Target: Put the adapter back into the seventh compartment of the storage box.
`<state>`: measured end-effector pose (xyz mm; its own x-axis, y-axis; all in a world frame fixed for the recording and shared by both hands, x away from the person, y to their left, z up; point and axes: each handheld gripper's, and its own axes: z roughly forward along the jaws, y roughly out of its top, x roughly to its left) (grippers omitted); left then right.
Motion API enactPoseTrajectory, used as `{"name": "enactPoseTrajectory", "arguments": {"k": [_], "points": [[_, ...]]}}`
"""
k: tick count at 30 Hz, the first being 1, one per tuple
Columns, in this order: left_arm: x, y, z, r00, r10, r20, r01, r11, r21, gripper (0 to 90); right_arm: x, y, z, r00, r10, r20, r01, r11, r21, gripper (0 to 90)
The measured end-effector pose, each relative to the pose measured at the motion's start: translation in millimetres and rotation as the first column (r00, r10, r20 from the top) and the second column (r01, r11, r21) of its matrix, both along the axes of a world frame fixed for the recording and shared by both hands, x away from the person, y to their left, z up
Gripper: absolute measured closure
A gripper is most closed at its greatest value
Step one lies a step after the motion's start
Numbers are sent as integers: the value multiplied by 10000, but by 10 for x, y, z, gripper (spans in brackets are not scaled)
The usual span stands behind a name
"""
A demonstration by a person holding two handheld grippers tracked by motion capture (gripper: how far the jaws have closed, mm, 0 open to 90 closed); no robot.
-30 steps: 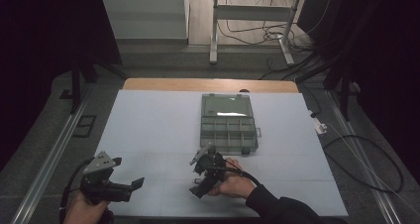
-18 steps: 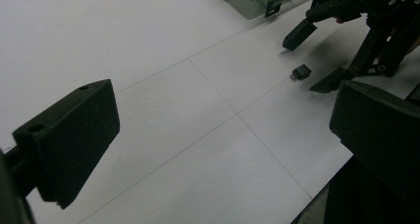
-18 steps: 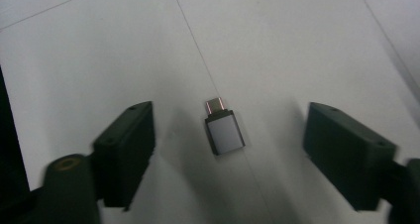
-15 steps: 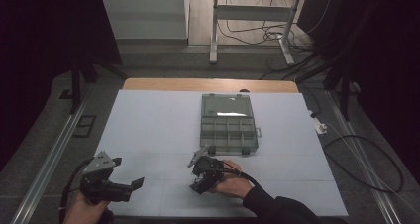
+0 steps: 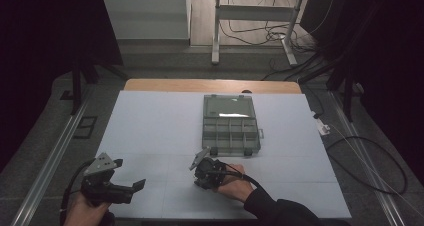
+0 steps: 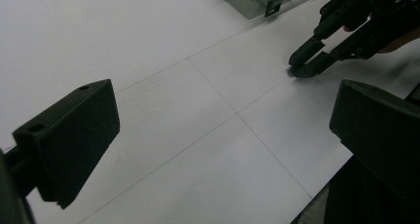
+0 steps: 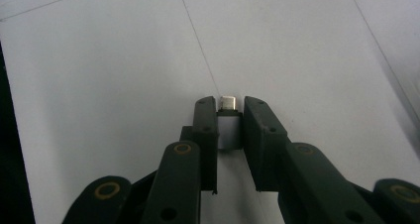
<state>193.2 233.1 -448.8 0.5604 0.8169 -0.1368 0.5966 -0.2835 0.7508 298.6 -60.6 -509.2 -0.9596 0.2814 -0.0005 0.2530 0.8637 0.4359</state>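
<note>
Small grey adapter [image 7: 229, 127] with a metal plug tip lies on the white table [image 5: 150, 126], clamped between the jaws of the right gripper [image 7: 229, 116], low enough to pinch it flat, probably for lifting toward the clear compartment box [image 5: 231, 123] nearby. Left gripper [image 5: 132, 186] waits aside, jaws wide apart, holding nothing.

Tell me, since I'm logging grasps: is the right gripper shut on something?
Shut: right gripper clamps a small grey metal-tipped plug between both jaws, at the white table.
</note>
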Motion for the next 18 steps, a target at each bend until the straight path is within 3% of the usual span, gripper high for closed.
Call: {"name": "enactPoseTrajectory", "arguments": {"k": [9, 18], "points": [[4, 1, -1, 10000, 11, -22, -12, 10000, -19, 0, 13, -66, 90, 10000, 46, -6, -46, 9992, 389, 755], [8, -1, -1, 10000, 9, -27, -9, 10000, -29, 0, 96, -197, 213, 9983, -492, -315, 522, 9935, 1013, 754]]}}
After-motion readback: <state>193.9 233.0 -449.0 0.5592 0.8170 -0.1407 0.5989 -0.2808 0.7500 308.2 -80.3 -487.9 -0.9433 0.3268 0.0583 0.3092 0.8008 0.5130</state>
